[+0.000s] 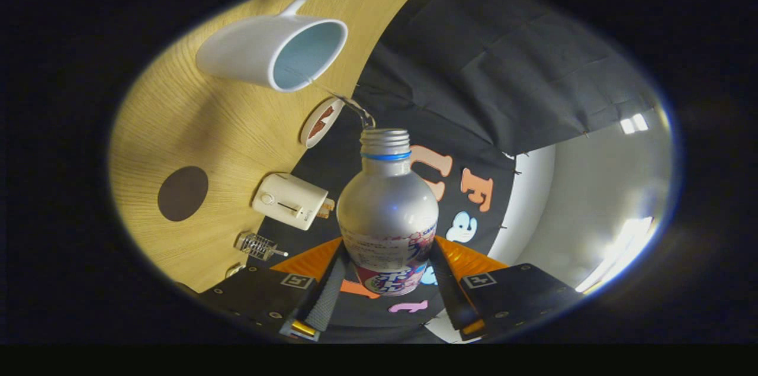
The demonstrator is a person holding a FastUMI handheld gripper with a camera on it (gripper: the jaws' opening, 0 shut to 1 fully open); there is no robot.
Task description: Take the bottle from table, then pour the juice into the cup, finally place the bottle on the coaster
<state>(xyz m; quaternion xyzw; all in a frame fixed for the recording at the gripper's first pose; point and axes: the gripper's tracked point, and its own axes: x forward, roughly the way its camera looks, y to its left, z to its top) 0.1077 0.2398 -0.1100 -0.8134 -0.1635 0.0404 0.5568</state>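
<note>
Both fingers (331, 287) of the gripper (388, 281) clamp the silver bottle (388, 210) at its lower body — tipped, open neck toward the white cup (272, 50). Thin clear stream arcs from neck into the cup's mouth. Round brown coaster (182, 193) lies well apart from the cup, on the wooden table (195, 127) — a cream toaster (290, 201) just beside it.

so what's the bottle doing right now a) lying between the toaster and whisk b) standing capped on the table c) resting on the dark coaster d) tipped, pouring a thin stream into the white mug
d: the gripper clamps the silver bottle, and a thin stream runs from its open neck into the white mug.
</note>
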